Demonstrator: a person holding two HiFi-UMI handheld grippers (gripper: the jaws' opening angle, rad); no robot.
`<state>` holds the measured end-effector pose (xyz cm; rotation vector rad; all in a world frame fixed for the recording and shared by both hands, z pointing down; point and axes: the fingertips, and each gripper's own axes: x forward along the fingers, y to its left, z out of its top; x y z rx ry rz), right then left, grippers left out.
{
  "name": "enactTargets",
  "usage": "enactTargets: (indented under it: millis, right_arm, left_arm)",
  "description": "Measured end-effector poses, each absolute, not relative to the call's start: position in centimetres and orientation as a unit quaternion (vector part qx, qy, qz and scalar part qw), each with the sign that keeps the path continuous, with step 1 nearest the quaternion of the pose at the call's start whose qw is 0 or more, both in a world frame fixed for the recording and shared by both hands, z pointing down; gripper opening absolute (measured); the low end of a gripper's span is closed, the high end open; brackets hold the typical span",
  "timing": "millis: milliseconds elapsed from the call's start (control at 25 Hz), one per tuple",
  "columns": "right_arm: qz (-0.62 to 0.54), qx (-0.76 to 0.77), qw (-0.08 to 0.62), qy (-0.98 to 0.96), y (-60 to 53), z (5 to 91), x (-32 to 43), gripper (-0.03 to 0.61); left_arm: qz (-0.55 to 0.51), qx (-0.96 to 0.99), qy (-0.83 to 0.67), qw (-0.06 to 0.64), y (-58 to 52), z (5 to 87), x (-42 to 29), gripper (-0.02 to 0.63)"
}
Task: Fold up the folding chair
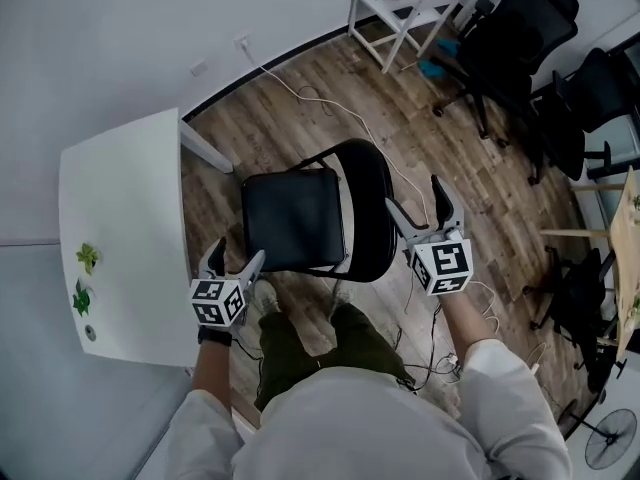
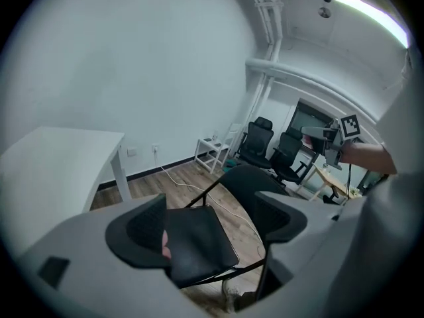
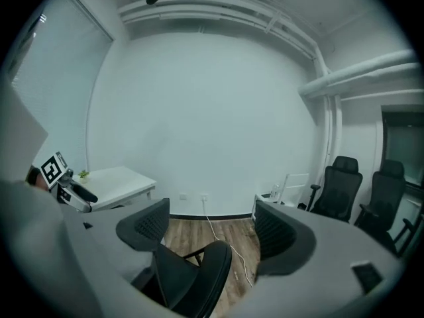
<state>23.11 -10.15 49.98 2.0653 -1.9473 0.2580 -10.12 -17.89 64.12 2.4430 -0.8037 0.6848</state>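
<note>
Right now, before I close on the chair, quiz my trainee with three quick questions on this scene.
1. True or false: the folding chair is already folded flat.
2. Which gripper is nearer the white table? A) left gripper B) right gripper
3. Fill in: both grippers' jaws stand ____.
Key: 1 false, its seat lies open; 2 A; 3 apart.

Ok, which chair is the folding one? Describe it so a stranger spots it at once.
Start at the white table. Beside it, before the person, stands the folding chair, unfolded. Unlike the bulky office chairs farther off, it has a thin frame and flat seat.
</note>
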Motion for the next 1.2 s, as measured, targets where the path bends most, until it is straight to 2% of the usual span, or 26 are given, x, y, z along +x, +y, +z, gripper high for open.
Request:
enactTargets:
  millis: [240, 640, 1200]
  right_arm:
    - [0.162, 0.714, 0.189, -0.655, -13.5, 57.4, 23.5, 0.422]
    - [0.303, 0.699, 0.225, -0.608, -17.6, 69.3, 27.9, 0.42]
    - [0.399, 0.645, 0.259, -0.599, -20.7, 76.9, 29.5, 0.42]
  left_arm:
    - [0.29, 0.867, -0.26, 0.31, -20.8, 73.6, -11.2, 0.416]
    - [0.364, 0.824, -0.225, 0.372, -22.3, 88.6, -12.0, 0.414]
    - [0.414, 0.762, -0.224, 0.444, -25.4, 104.7, -15.1, 0.414]
